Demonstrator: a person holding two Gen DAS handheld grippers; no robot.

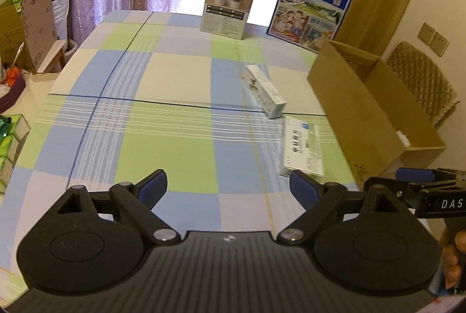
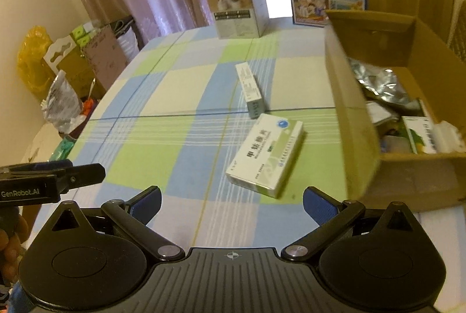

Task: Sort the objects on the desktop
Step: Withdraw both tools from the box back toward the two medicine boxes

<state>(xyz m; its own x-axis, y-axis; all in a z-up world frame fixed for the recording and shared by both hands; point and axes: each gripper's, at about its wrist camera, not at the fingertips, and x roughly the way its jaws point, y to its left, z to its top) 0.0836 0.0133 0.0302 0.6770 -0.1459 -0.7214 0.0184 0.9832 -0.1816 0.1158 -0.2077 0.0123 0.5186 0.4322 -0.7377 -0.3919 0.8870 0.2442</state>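
The flat medicine box (image 2: 265, 155) lies on the checked tablecloth (image 2: 151, 155), just ahead of the right gripper (image 2: 232, 203) and slightly right of centre, its long axis running away and rightward. The right gripper is nearer; the left gripper (image 1: 228, 186) sees the box off its right finger. Both stand spread, empty. Only the right view shows the cardboard box (image 2: 352, 120) already holding packets.

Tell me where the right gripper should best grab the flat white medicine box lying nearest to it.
Probably across the short width of the flat white medicine box, pinching its two long side edges from above. It lies flat with its broad face up, too wide lengthwise, and the open right gripper already faces its near end.
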